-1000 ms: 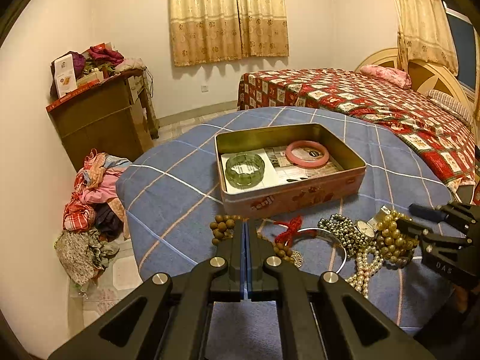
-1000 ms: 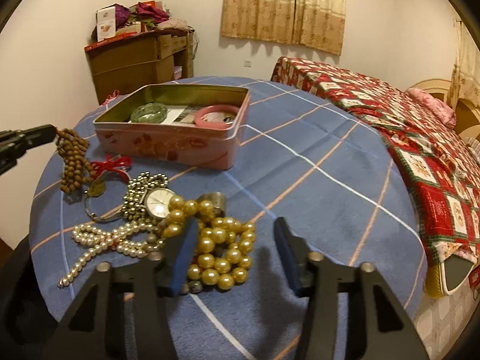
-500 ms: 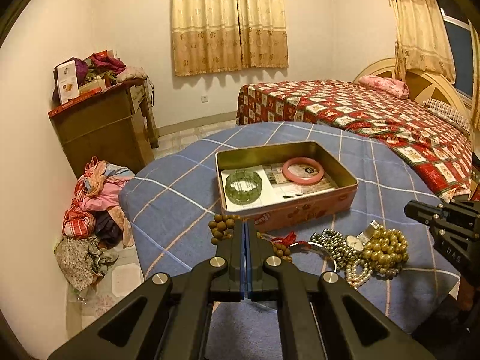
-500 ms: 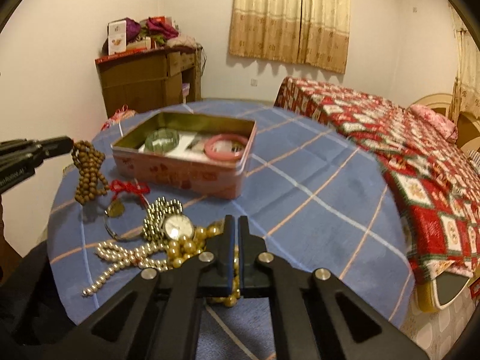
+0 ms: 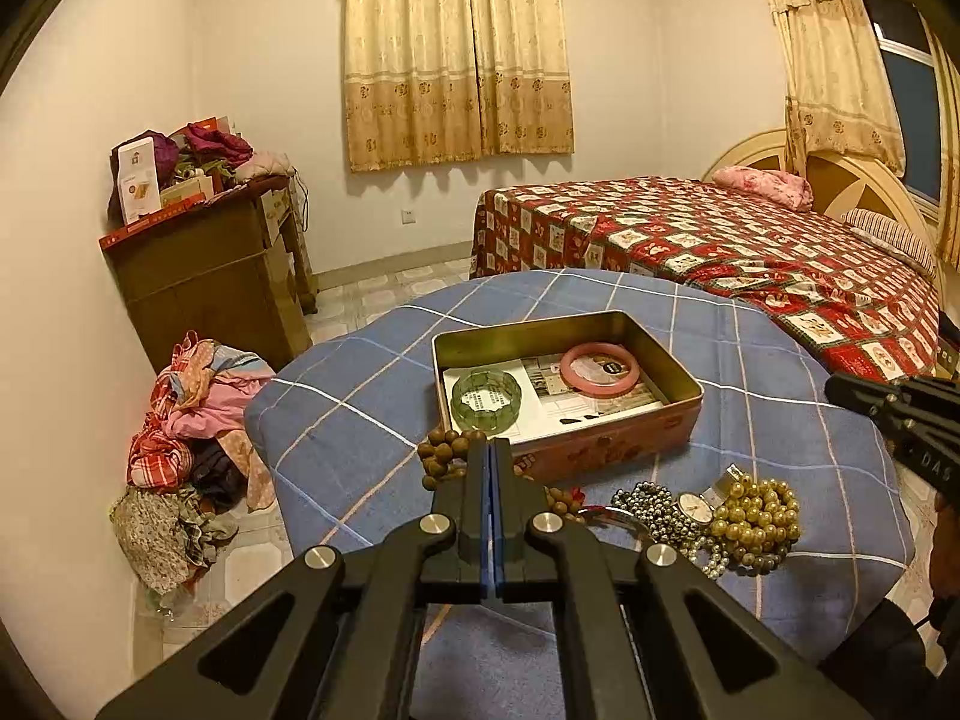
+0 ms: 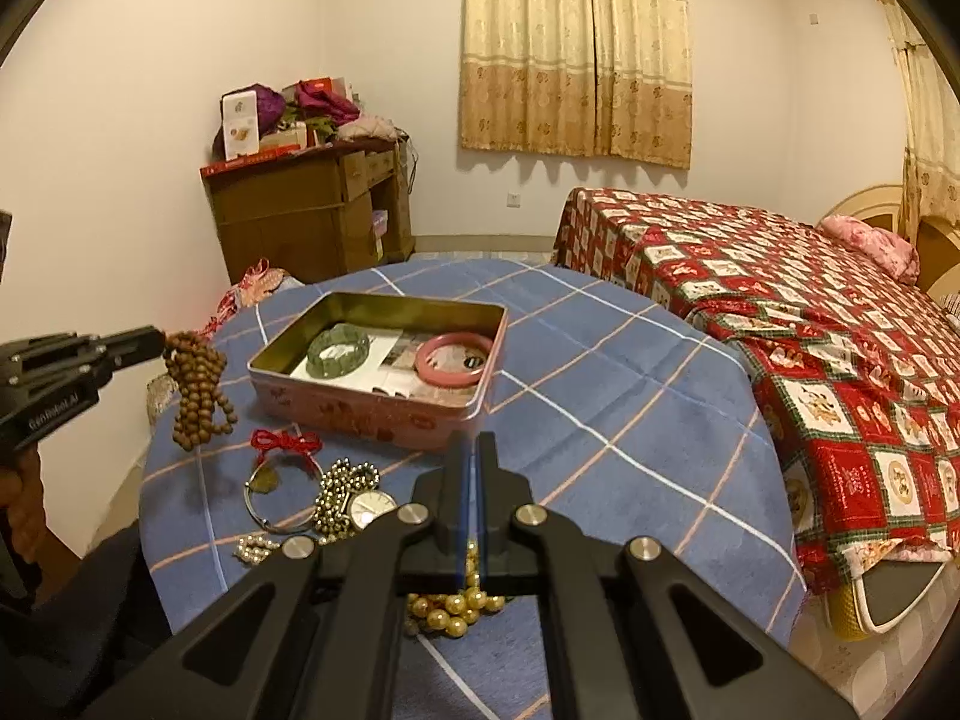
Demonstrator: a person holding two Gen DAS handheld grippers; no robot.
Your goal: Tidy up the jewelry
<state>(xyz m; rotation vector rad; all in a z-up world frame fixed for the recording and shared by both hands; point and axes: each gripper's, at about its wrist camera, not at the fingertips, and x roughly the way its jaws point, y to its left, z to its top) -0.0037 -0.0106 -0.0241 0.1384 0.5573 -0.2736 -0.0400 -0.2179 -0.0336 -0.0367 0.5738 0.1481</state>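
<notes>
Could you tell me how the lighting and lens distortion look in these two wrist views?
Left wrist view: warm indoor light, dark fisheye corners, the table edge bowed, the tin sharp. Right wrist view: the same warm cast, the bed curving away, the curtain throwing scalloped shadows on the wall.

We read "GenRobot.AI" on the side of the left gripper [image 6: 153,341], and what looks like "DAS" on the right gripper [image 5: 840,385]; other print is too small.
</notes>
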